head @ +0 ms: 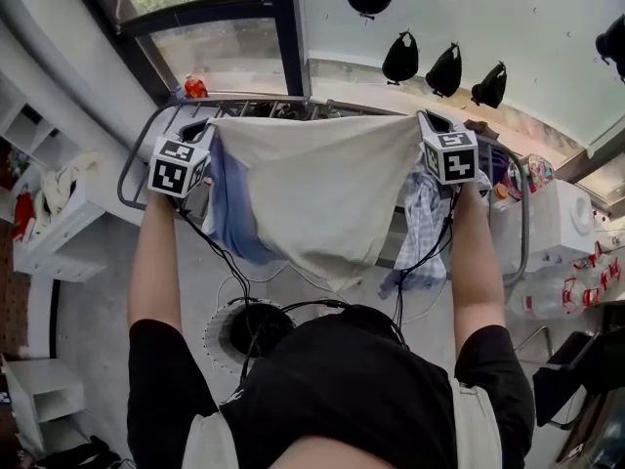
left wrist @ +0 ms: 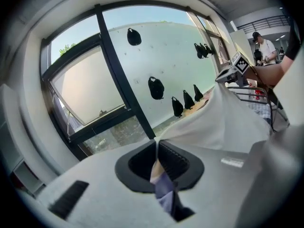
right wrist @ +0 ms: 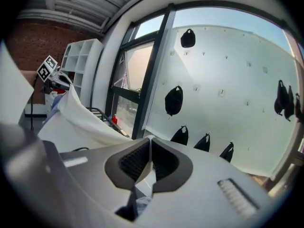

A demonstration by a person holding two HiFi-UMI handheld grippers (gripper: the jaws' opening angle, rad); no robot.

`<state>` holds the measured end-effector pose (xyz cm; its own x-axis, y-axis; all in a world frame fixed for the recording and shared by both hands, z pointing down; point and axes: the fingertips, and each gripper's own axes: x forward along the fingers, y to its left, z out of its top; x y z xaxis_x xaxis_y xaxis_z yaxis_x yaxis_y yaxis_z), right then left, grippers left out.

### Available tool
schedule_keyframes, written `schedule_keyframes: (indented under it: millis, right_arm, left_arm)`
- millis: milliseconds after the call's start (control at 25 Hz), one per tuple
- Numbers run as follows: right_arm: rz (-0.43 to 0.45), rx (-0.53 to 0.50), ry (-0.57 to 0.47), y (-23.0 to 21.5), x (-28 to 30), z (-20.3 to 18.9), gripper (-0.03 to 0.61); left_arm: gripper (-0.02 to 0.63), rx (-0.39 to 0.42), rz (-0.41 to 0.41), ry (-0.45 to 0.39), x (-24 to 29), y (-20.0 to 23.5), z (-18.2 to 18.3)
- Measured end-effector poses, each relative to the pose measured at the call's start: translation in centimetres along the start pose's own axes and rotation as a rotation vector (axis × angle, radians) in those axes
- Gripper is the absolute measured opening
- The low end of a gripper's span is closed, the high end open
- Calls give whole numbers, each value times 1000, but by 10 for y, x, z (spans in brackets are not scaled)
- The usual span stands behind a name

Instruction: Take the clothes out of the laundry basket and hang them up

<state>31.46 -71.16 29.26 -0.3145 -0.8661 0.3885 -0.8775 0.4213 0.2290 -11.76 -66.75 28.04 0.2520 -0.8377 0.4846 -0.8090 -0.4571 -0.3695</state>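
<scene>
A cream-white garment [head: 322,189] is stretched between my two grippers above the drying rack [head: 132,169]. My left gripper [head: 207,130] is shut on its left top corner, my right gripper [head: 427,125] on its right top corner. In the left gripper view the cloth [left wrist: 223,122] runs from the closed jaws [left wrist: 156,148] toward the other gripper's marker cube [left wrist: 240,63]. In the right gripper view the cloth [right wrist: 80,115] leaves the closed jaws [right wrist: 149,146] to the left. The laundry basket [head: 244,330] stands on the floor below, mostly hidden by my body.
A blue garment [head: 234,213] and a checked cloth [head: 425,213] hang on the rack. Behind it stand a window frame [head: 283,37] and a pale wall with black hooks [head: 444,71]. White shelves [head: 44,213] stand at left, a white cart [head: 562,223] at right.
</scene>
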Motion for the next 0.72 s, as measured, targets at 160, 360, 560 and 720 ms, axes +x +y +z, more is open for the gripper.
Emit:
schedule_keyframes:
  millis: [160,360,560,720]
  right_arm:
    - [6,-61,118,3,50,-37,23]
    - [20,-131,244,18,88,-80,23]
    - [27,-217,332,34,102,-118,23]
    - [22,-239,312,39,104,-118,26]
  left_arm:
    - [31,-6,-27,109,57,4,-32]
    - [40,-23,-66,194,101,-6,-76]
    - [39,-99,-82,259,126,-19,-122]
    - [118,-140,-87,272,132,-26,-143]
